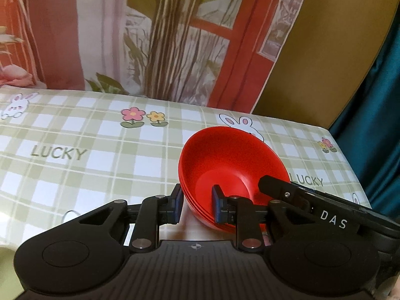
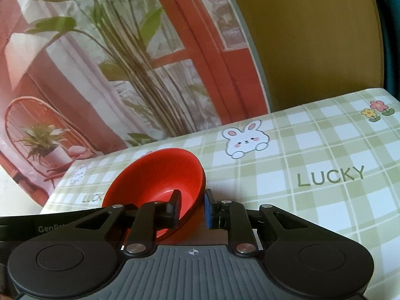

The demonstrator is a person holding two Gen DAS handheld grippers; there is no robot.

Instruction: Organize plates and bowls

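Observation:
A stack of red bowls (image 1: 225, 165) is nested together above the green checked tablecloth (image 1: 100, 155). My left gripper (image 1: 197, 206) straddles the stack's near-left rim, one finger outside and one inside, with a gap left to the outer pad. The right gripper's black finger (image 1: 280, 187) reaches into the bowl from the right. In the right wrist view, my right gripper (image 2: 192, 207) is shut on the right rim of the red bowls (image 2: 155, 175), which are tilted.
The tablecloth (image 2: 325, 162) carries rabbit, flower and "LUCKY" prints. A printed backdrop of plants and a red window (image 1: 175, 37) stands behind the table. An ochre wall (image 1: 325, 62) and teal curtain (image 1: 375, 112) lie at the right, past the table's edge.

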